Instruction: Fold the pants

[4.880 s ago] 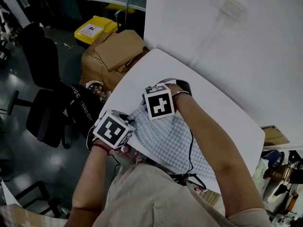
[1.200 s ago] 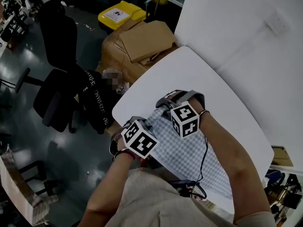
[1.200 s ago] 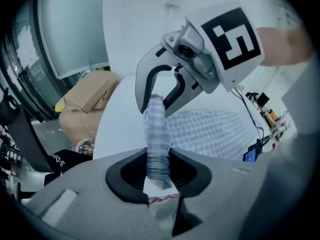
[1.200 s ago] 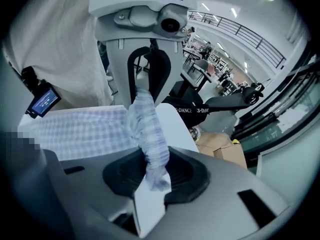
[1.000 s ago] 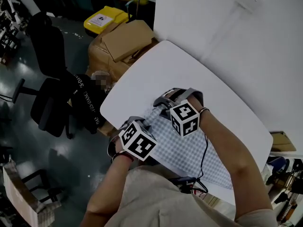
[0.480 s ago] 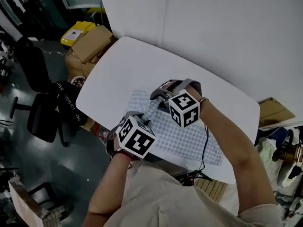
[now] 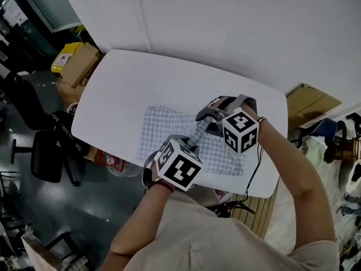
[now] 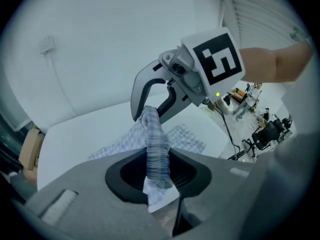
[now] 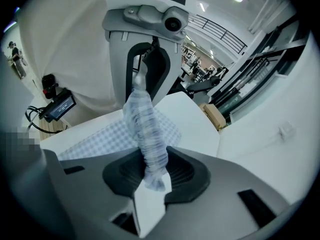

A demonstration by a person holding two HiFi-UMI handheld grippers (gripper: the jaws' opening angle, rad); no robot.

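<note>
Overhead, the head view shows the checked pants point(image 7: 161, 126) lying on the white table point(image 7: 130, 78) toward its 6 o'clock edge. The marker cubes and forearms cover the cloth's 4 o'clock part, so the pinch points of the left gripper point(image 7: 183, 144) and right gripper point(image 7: 207, 117) are hidden there. Half a second ago both grippers stood at the cloth's 9 o'clock end; now they are above its middle, with that end carried over the rest. A cardboard box point(image 7: 76, 66) sits at 10 o'clock, an office chair point(image 7: 39, 157) at 8 o'clock and flat cardboard point(image 7: 307, 97) at 3 o'clock. Next, the left gripper view shows its jaws clamped on a bunched rope of checked fabric that runs up to the right gripper at 12 o'clock. Last, the right gripper view shows the same from the other side: its jaws pinch the twisted cloth, the left gripper is straight ahead at 12 o'clock, and the housing cuts off the lower frame.
</note>
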